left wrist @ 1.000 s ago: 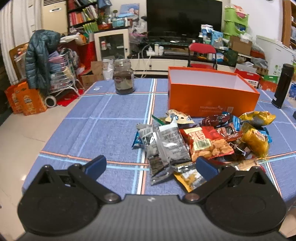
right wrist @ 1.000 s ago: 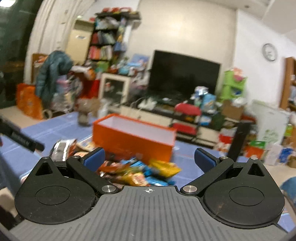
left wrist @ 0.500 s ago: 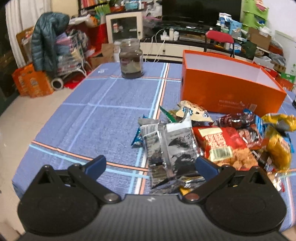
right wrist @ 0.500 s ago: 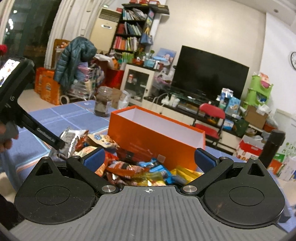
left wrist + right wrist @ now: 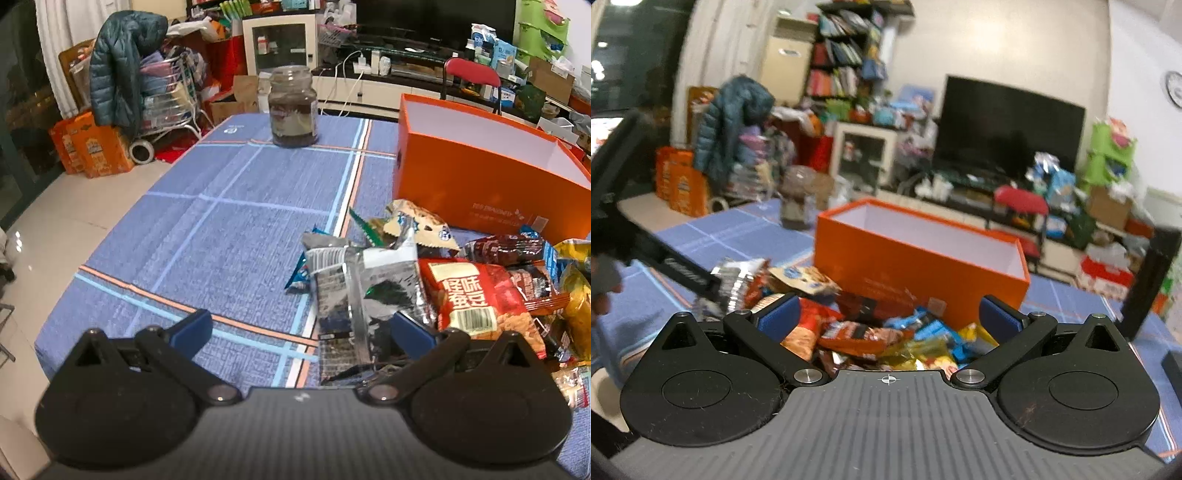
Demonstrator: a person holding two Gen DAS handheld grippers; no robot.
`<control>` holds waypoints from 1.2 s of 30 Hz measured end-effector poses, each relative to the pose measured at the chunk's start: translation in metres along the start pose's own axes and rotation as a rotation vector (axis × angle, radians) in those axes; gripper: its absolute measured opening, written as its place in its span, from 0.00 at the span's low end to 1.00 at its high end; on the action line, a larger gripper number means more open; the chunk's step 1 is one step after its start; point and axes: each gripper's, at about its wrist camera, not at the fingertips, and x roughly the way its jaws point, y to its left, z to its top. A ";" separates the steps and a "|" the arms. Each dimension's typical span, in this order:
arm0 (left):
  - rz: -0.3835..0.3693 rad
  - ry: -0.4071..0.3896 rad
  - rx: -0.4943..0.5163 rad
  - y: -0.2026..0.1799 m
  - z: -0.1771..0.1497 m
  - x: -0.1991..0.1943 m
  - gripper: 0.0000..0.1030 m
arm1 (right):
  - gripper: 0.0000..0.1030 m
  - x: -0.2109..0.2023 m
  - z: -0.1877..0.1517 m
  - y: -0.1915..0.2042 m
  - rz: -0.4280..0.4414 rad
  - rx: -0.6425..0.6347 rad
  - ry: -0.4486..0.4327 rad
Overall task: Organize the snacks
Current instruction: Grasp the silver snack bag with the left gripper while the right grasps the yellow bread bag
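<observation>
Hovering low over the blue tablecloth, left gripper has fingers spread wide, nothing between them; right fingertip sits over a silver snack packet at the near-left end of the snack pile. Orange box stands open just behind the pile, jar near the far edge. Right wrist view, blurry: right gripper spread wide, empty, above the pile; box behind; left gripper reaches in at the silver packet.

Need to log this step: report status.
Left gripper open, right gripper open. Snack pile unsorted beside orange box. Nothing blocking.
</observation>
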 end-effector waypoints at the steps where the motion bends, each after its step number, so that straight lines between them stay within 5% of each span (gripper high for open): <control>1: 0.002 0.003 -0.003 0.001 0.001 0.001 1.00 | 0.93 0.004 0.002 0.000 -0.003 0.013 0.023; 14: 0.002 0.008 -0.008 -0.008 0.000 0.002 1.00 | 0.93 0.036 -0.007 -0.024 -0.093 0.123 0.286; 36: 0.012 0.021 -0.022 -0.009 -0.002 -0.001 1.00 | 0.93 0.044 -0.010 -0.026 -0.101 0.117 0.371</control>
